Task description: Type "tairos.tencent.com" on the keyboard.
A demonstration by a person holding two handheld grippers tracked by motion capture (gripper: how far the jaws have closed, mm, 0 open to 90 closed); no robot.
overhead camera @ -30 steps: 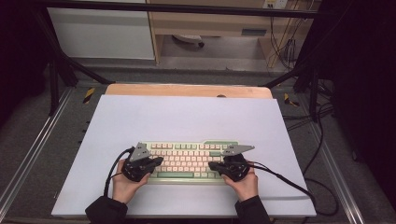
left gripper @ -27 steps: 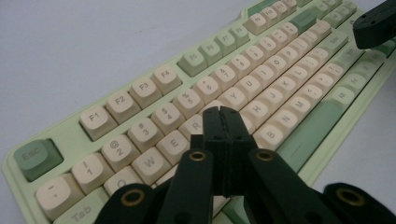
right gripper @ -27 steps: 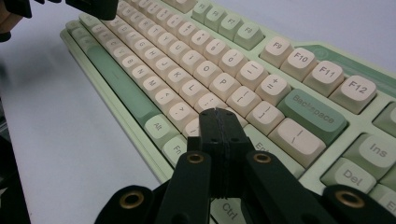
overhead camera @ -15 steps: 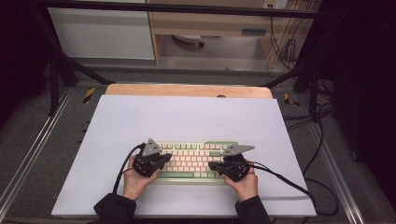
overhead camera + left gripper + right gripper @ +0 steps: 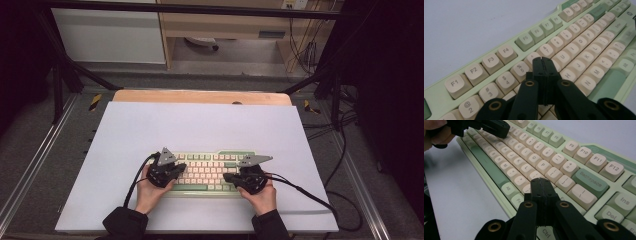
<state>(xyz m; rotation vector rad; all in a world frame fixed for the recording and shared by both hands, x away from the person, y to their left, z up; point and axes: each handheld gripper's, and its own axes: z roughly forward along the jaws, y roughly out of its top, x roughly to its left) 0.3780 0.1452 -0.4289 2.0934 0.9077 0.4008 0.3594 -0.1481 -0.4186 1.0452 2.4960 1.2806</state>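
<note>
Because single keys are being poked, both tongs are being kept pressed together with nothing between them: the left tongs (image 5: 543, 60) over the number row, the right tongs (image 5: 541, 181) near Backspace. The mint-and-cream keyboard (image 5: 210, 171), with green function keys, is lying at the counter's (image 5: 200, 125) near edge.

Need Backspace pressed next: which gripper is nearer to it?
Right. The right gripper hovers just short of the Backspace key; the left gripper is over the keyboard's far end.
</note>
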